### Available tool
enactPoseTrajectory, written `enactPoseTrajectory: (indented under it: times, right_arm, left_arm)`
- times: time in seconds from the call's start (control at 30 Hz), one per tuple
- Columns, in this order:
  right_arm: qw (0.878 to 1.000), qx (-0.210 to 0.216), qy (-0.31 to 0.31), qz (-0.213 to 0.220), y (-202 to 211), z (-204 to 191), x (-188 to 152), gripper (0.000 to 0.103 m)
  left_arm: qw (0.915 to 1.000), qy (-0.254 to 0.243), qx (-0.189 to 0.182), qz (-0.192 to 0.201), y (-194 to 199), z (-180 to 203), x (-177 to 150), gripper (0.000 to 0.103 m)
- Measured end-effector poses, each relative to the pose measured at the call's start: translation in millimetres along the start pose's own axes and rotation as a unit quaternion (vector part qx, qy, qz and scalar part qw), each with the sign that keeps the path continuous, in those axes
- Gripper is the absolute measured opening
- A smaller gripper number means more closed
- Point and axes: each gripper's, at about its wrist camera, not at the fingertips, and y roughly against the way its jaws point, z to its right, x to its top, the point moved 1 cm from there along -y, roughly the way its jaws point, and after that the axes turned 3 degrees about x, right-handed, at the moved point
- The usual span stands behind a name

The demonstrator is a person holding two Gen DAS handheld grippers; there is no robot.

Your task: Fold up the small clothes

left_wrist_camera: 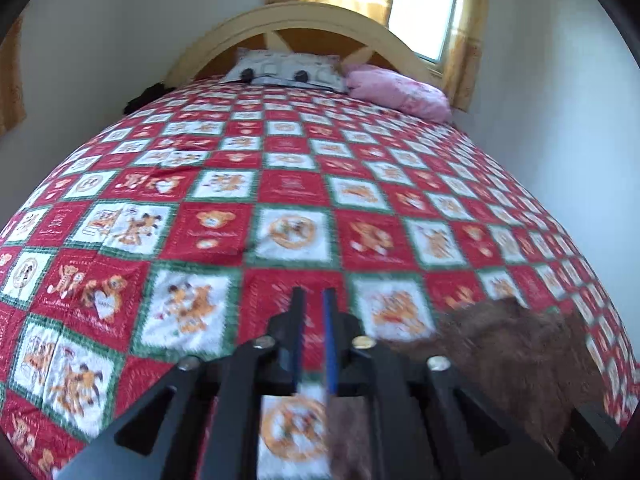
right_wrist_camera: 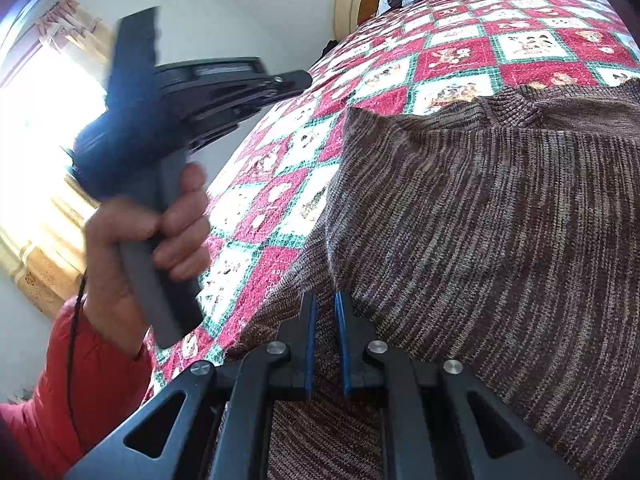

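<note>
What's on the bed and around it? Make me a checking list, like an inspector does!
Surface: bed with a red, white and green teddy-bear quilt.
Job's things: brown knitted sweater lying on the quilt.
Clutter: patterned pillow, pink pillow and a dark thing at the head end.
Grippers: left tool a little open, nothing between its fingers; right tool over the sweater, nearly shut, grip unclear.
Cables: thin black cord hanging beside the red sleeve.
Surroundings: wooden headboard, bright window, yellow curtains, white walls.
</note>
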Motion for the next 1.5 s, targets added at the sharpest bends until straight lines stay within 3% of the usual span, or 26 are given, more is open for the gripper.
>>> enactPoseTrajectory:
  times: [0.03, 0.07, 0.1, 0.2, 0.3, 0.37, 0.43, 0.47, 0.5, 0.53, 0.57, 0.67, 0.8, 0.9, 0.97, 1.03, 1.13, 1.27, 1.37, 1.4, 1.5]
  right_arm:
    - [1.000, 0.000, 0.000, 0.003, 1.3, -0.1, 0.4, 0.010]
    - [1.000, -0.002, 0.000, 0.008, 3.3, -1.0, 1.1, 0.010]
    - [1.000, -0.007, -0.001, 0.026, 11.5, -1.5, 2.1, 0.010]
    - [0.996, -0.026, -0.010, 0.079, 48.0, 0.9, 6.3, 0.010]
    - [0.985, -0.136, -0.004, 0.110, 92.2, 8.6, 11.1, 0.010]
    - [0.974, -0.197, 0.015, 0.111, 115.6, 18.2, 12.4, 0.010]
    - [0.959, -0.263, 0.034, 0.100, 128.2, 32.0, 11.9, 0.010]
    - [0.952, -0.295, 0.033, 0.082, 126.6, 42.8, 15.8, 0.010]
    - [0.946, -0.321, 0.025, 0.048, 117.5, 59.5, 17.7, 0.010]
    - [0.946, -0.323, 0.019, 0.022, 109.9, 71.9, 20.4, 0.010]
    - [0.947, -0.315, 0.033, 0.047, 111.0, 73.5, 24.9, 0.010]
    - [0.936, -0.346, 0.056, 0.034, 95.3, 78.3, 46.2, 0.010]
    - [0.935, -0.348, 0.060, 0.042, 78.3, 87.1, 64.3, 0.010]
    - [0.943, -0.325, 0.048, 0.051, 83.6, 92.7, 65.5, 0.010]
    - [0.958, -0.279, 0.014, 0.067, 98.5, 98.3, 63.3, 0.010]
    - [0.956, -0.281, 0.004, 0.088, 119.6, 89.5, 57.7, 0.010]
    - [0.950, -0.292, 0.041, 0.105, 151.1, 65.1, 39.4, 0.010]
    - [0.959, -0.268, 0.078, 0.057, 156.9, 44.7, 3.6, 0.010]
    - [0.955, -0.279, 0.102, -0.004, 134.9, 49.9, -23.3, 0.011]
    - [0.953, -0.280, 0.112, 0.010, 138.7, 47.8, -26.2, 0.013]
    - [0.948, -0.303, 0.095, -0.006, 162.3, 38.7, -31.4, 0.013]
  left_arm:
    - [1.0000, -0.006, 0.005, -0.005, 6.5, 6.7, -5.8, 0.042]
    - [1.0000, -0.006, 0.006, -0.003, 13.6, 12.0, -12.9, 0.062]
    - [1.0000, -0.004, 0.007, 0.001, 18.2, 16.8, -19.6, 0.068]
    - [1.0000, 0.005, 0.005, -0.007, 27.8, 28.8, -40.9, 0.068]
    - [0.9992, 0.011, 0.012, -0.035, 29.5, 35.1, -65.6, 0.068]
    - [0.9982, 0.005, 0.036, -0.047, 23.0, 37.0, -78.6, 0.068]
    - [0.9941, 0.007, 0.085, -0.068, 10.5, 33.5, -89.7, 0.068]
    - [0.9909, 0.021, 0.106, -0.081, 2.6, 26.3, -94.9, 0.072]
    - [0.9908, 0.046, 0.098, -0.081, 0.3, 18.2, -96.7, 0.073]
    - [0.9908, 0.071, 0.088, -0.076, 2.5, 10.7, -93.9, 0.073]
    - [0.9887, 0.084, 0.099, -0.075, 3.1, 5.7, -91.2, 0.073]
    - [0.9830, 0.105, 0.130, -0.076, -2.2, -5.6, -87.5, 0.078]
    - [0.9793, 0.089, 0.162, -0.082, -10.6, 0.3, -79.8, 0.089]
    - [0.9745, 0.124, 0.167, -0.086, -11.5, -8.6, -79.5, 0.090]
    - [0.9721, 0.145, 0.160, -0.090, -3.5, -9.9, -81.0, 0.089]
    - [0.9762, 0.138, 0.146, -0.082, 10.2, -3.8, -83.2, 0.089]
    - [0.9834, 0.097, 0.137, -0.069, 33.2, 12.8, -91.2, 0.089]
    - [0.9898, 0.070, 0.103, -0.069, 48.5, 34.0, -112.4, 0.089]
    - [0.9842, 0.043, 0.133, -0.109, 36.1, 41.4, -130.0, 0.090]
    - [0.9845, 0.045, 0.128, -0.111, 37.6, 40.0, -134.8, 0.090]
    - [0.9863, 0.066, 0.106, -0.108, 62.4, 29.7, -139.9, 0.090]
